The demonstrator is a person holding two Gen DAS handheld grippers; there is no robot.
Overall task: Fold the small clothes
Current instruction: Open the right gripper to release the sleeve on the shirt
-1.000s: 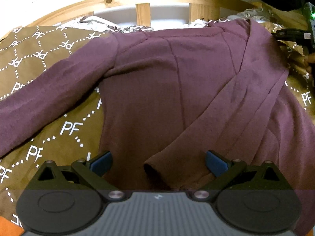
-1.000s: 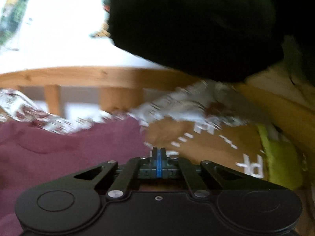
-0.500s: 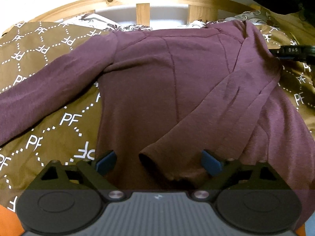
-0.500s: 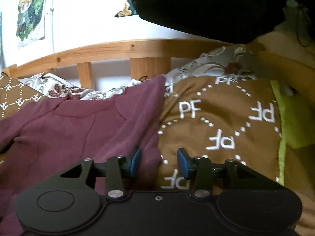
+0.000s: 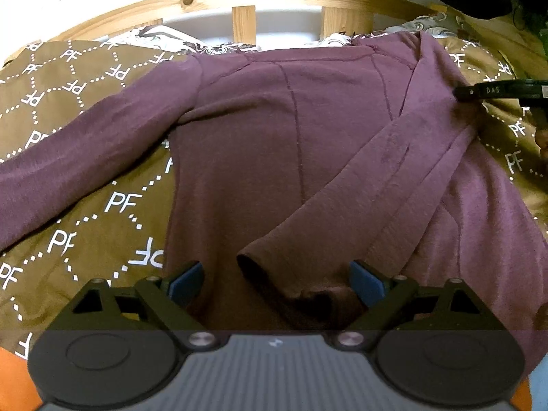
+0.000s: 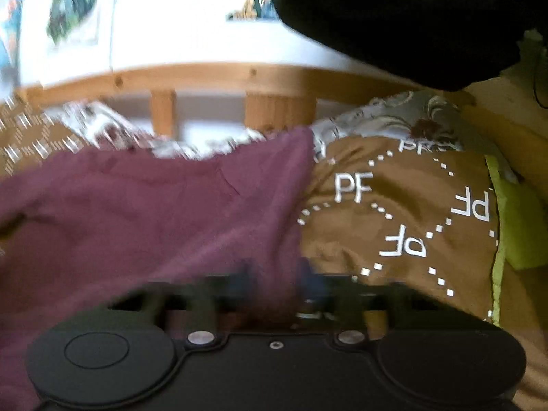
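Observation:
A maroon long-sleeved top (image 5: 274, 144) lies spread on a brown quilt printed with "PF" (image 5: 113, 226). Its right sleeve is folded across the body, with the cuff (image 5: 253, 267) lying between my left fingers. Its left sleeve (image 5: 85, 150) stretches out to the left. My left gripper (image 5: 275, 282) is open and empty over the hem. My right gripper (image 6: 274, 284) is blurred and hovers at the top's right edge (image 6: 291, 205), jaws a little apart with the cloth edge between them. It also shows at the right of the left wrist view (image 5: 496, 90).
A wooden slatted headboard (image 5: 246, 20) runs along the far side, with patterned white bedding (image 5: 164, 37) below it. A lime green cushion (image 6: 520, 226) lies at the quilt's right edge. A dark mass (image 6: 394, 17) hangs over the upper right.
My right gripper went from shut to partly open and shifted left onto the top's right edge. My left gripper stayed open and drew back slightly.

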